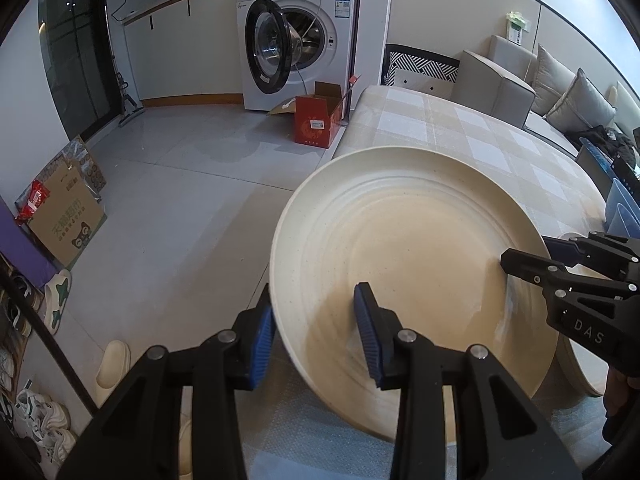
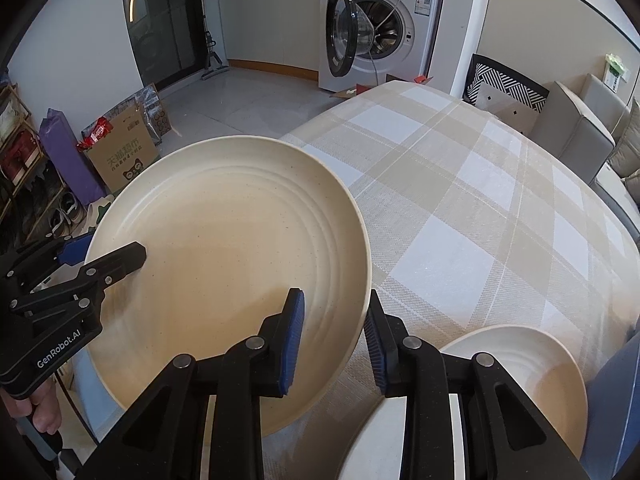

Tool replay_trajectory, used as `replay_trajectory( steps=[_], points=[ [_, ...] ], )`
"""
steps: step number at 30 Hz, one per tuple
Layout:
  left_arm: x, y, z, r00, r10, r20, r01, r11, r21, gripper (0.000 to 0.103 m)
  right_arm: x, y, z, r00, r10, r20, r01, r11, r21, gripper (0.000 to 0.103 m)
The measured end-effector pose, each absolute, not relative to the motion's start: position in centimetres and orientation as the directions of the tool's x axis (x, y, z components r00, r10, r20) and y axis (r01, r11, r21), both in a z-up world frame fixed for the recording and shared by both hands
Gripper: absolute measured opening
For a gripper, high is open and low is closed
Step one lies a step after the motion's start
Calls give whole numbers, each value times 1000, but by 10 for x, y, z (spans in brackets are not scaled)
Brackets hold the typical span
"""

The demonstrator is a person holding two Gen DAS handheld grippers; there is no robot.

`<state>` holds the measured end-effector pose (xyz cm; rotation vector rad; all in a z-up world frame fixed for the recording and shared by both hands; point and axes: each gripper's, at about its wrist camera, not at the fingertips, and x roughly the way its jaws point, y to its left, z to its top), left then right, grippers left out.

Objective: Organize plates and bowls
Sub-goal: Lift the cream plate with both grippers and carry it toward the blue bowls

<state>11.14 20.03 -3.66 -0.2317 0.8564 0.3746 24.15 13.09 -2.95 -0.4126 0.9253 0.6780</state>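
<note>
Large cream plate (image 2: 224, 264) held aloft over the near left edge of the checked table (image 2: 460, 200): left gripper (image 1: 316, 336) clamps its left rim, right gripper (image 2: 334, 340) its right rim. Second plate (image 2: 536, 376) lies near right on the table. Stacking seemingly pending; no bowls in view.

place: someone's home, open-plan flat
laundry corner: washing machine (image 2: 384, 28) with its door open, under a counter
living bit: grey sofa (image 1: 560, 96) with cushions
eating bit: table with a checked cloth (image 2: 460, 200)
floor: slippers (image 1: 114, 364), cardboard boxes (image 1: 66, 226)
</note>
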Motion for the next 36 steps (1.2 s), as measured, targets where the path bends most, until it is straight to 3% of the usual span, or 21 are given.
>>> replay_trajectory(
  steps=[36],
  points=[
    [133, 149, -12, 650, 161, -743, -287, 957, -44, 37, 225, 61, 1, 500, 319, -805, -591, 806, -47, 30]
  ],
)
